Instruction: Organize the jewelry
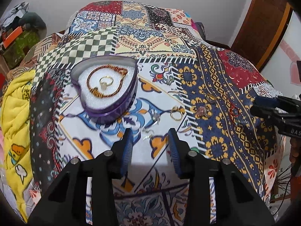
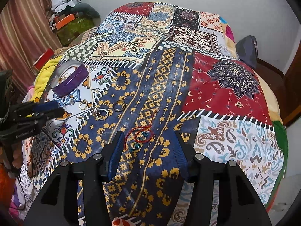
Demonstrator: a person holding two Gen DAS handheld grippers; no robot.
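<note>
Two grippers are up over the quilt (image 1: 216, 86), and I hold nothing in either. My left gripper (image 1: 150, 143) has its fingers spread wide, empty, above a white and blue patch. Ahead of it and to the left sits the heart box (image 1: 105, 86), open, with a beaded bracelet (image 1: 107, 81) looped on its white padding and a gold ring (image 1: 106, 81) lying inside that loop. Just ahead of the left fingertips, slightly right, I see gold rings (image 1: 176, 113) loose on the cloth, with a small silver piece (image 1: 156, 115) beside them. Further right lie a darker ring (image 1: 210, 98) and a copper-toned ring (image 1: 203, 111).

My right gripper (image 2: 148, 146) is also spread and empty. A red cord bracelet (image 2: 139, 135) with small teal beads lies on the navy patch between its fingertips, nearer the left finger; I cannot tell whether it touches. The left gripper shows at the far left of the right view.
</note>
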